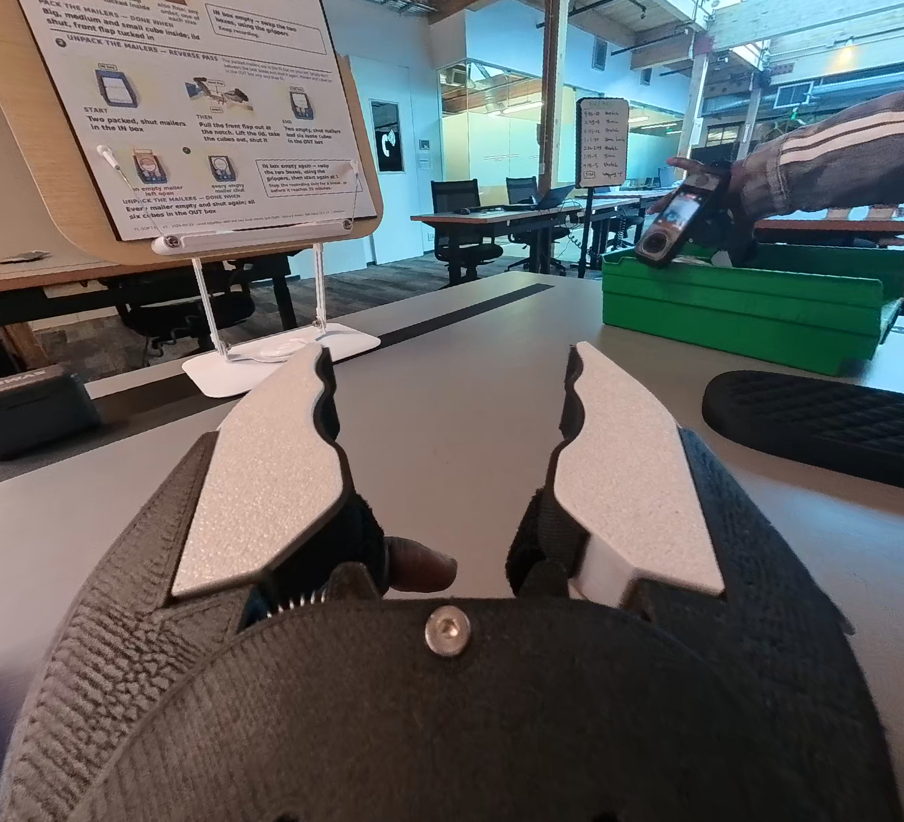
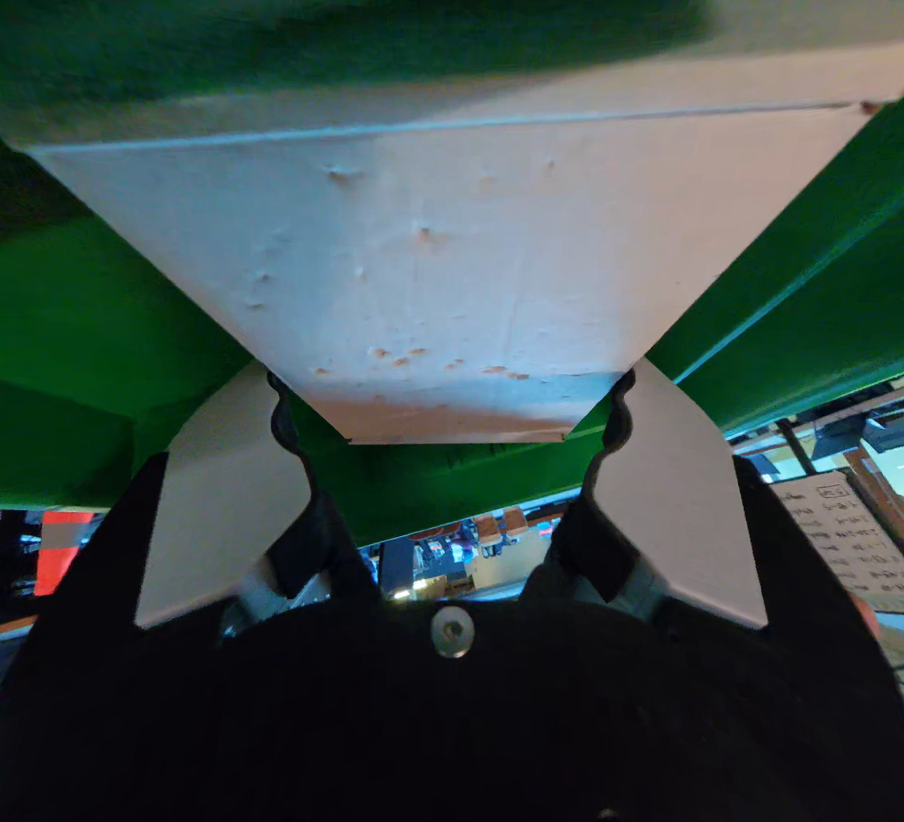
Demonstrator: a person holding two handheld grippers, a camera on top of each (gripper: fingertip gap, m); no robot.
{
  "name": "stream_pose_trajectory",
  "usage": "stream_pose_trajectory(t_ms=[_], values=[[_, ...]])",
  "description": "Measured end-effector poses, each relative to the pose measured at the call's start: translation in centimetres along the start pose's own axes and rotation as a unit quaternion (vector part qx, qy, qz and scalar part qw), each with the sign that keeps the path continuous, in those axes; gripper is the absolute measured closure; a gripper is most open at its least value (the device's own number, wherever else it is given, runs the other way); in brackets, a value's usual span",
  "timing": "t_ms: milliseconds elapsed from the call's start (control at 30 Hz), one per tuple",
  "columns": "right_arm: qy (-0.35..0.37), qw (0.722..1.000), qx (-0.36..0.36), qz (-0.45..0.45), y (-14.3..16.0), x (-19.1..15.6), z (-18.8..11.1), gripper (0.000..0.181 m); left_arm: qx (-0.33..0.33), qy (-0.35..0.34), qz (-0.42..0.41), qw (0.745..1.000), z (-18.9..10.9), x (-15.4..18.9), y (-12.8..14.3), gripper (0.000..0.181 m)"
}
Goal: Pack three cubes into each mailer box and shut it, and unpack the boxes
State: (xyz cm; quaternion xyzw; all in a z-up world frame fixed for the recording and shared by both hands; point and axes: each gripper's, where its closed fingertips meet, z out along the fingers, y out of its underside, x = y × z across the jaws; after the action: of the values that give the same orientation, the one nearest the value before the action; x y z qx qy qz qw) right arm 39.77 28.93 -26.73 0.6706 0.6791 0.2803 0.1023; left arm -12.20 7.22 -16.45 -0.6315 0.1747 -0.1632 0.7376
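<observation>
- Grey tabletop [image 1: 464, 417] fills the near ground of the left wrist view, with an open office of desks, chairs and a whiteboard far behind it.
- Nearest, the left gripper [image 1: 449, 360] hovers low over that bare table with its jaws spread wide and nothing between them; a fingertip of the person's hand shows at its base.
- Just right of it lies a black ridged pad [image 1: 807, 427], and at the left edge a dark block whose kind I cannot tell.
- Beyond, a white stand holds an instruction sheet [image 1: 195, 79] upright at the table's far left.
- Farther right sits the green bin [image 1: 734, 314], and the person's sleeved arm reaches over its rim with the right gripper [image 1: 685, 226] tipped down into it.
- From the right wrist view, the right gripper [image 2: 450, 375] is spread wide, its two fingertips at either lower edge of a white mailer box [image 2: 440, 236] that lies inside the green bin [image 2: 98, 334]; the jaws look unclosed, so I judge it is about to grasp rather than holding.
- The mailer's dented lid lies flat, so it appears shut; whether cubes are inside cannot be told.
- No cubes show in either view.
- As a judgement, the work is early in a pass: a mailer is being fetched from the bin, and the opening, filling or emptying, and shutting remain.
</observation>
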Motion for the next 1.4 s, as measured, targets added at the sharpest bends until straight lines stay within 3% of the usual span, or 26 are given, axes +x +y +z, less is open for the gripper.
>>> stream_pose_trajectory(t_ms=[433, 667, 767, 833, 900, 933, 1000, 1100, 1167, 1200, 1267, 1400], values=[[0.029, 0.996, 0.083, -0.012, -1.0, 0.3, 0.6, 0.051, 0.002, 0.008, 0.002, 1.0, -0.1, 0.3, -0.2, 0.091], [0.062, 0.992, 0.108, -0.002, 0.0, -0.1, 0.5, 0.049, 0.001, 0.011, 0.005, 1.0, 0.0, 0.5, -0.1, 0.091], [0.069, 0.987, 0.145, 0.031, 0.6, -0.1, -0.5, 0.06, 0.0, 0.011, 0.007, 1.0, 0.0, 0.5, -0.1, 0.091], [0.089, 0.97, 0.214, 0.08, 0.4, 0.4, -2.9, 0.067, -0.001, 0.01, 0.007, 1.0, 0.0, 0.4, 0.0, 0.091], [0.135, 0.927, 0.319, 0.141, -0.1, 1.1, -7.4, 0.083, -0.002, 0.009, 0.006, 1.0, 0.0, 0.4, 0.0, 0.091], [0.154, 0.887, 0.398, 0.175, -0.7, 1.1, -10.7, 0.09, -0.003, 0.01, 0.005, 1.0, 0.1, 0.5, 0.1, 0.091], [0.195, 0.775, 0.55, 0.244, -1.2, 0.3, -18.0, 0.104, -0.009, 0.015, 0.005, 1.0, 0.2, 0.7, 0.4, 0.091], [0.215, 0.588, 0.737, 0.254, -2.3, -4.7, -28.2, 0.113, -0.026, 0.022, 0.004, 0.999, 0.4, 1.0, 1.1, 0.092], [0.241, 0.456, 0.812, 0.274, -2.6, -8.0, -32.7, 0.103, -0.03, 0.029, -0.001, 0.999, 0.5, 1.3, 1.2, 0.092], [0.23, 0.424, 0.828, 0.286, -3.5, -9.5, -33.7, 0.102, -0.029, 0.031, -0.004, 0.999, 0.4, 1.4, 1.2, 0.092], [0.168, 0.412, 0.847, 0.289, -7.1, -12.3, -34.2, 0.092, -0.028, 0.037, -0.01, 0.999, 0.4, 1.6, 1.1, 0.092], [0.044, 0.45, 0.849, 0.274, -16.0, -14.7, -30.8, 0.074, -0.041, 0.054, -0.017, 0.998, 0.4, 2.3, 1.2, 0.092]])
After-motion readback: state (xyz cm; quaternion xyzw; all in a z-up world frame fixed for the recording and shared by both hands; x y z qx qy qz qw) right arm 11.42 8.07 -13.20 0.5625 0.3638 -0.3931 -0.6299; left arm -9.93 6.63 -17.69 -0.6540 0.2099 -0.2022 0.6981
